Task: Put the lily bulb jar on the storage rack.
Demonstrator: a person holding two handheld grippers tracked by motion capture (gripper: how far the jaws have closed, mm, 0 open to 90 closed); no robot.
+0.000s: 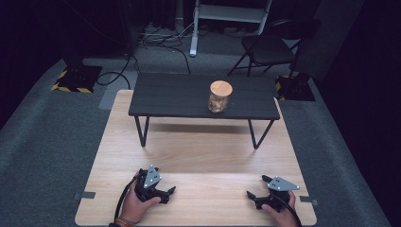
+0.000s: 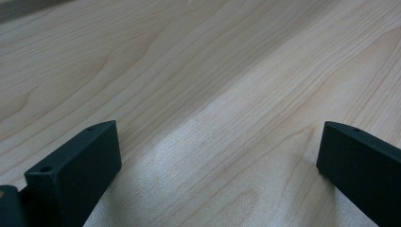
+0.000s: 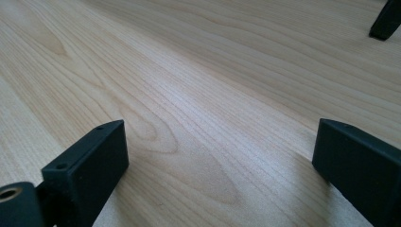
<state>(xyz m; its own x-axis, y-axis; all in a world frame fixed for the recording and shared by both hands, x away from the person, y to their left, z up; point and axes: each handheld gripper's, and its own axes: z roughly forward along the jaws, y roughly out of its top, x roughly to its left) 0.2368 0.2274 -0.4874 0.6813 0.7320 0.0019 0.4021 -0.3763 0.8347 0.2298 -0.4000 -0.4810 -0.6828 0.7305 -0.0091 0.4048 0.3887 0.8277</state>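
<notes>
A glass jar (image 1: 220, 97) with a round wooden lid stands upright on a small black bench (image 1: 189, 97), right of the bench's middle. The bench rests on the far half of a light wooden table (image 1: 198, 156). Near the table's front edge, a hand holds my left gripper (image 1: 163, 187) low over the wood at the left. My right gripper (image 1: 257, 186) sits at the right, also in a hand. In the left gripper view the left gripper (image 2: 220, 142) is open over bare wood. The right gripper (image 3: 222, 137) is open too, with only wood grain between its jaws.
One black bench leg's foot (image 3: 385, 21) shows far ahead of the right gripper. Beyond the table are a black folding chair (image 1: 269, 47), a white desk frame (image 1: 194, 42), floor cables (image 1: 161, 40) and a yellow-striped stand base (image 1: 75, 78) on grey carpet.
</notes>
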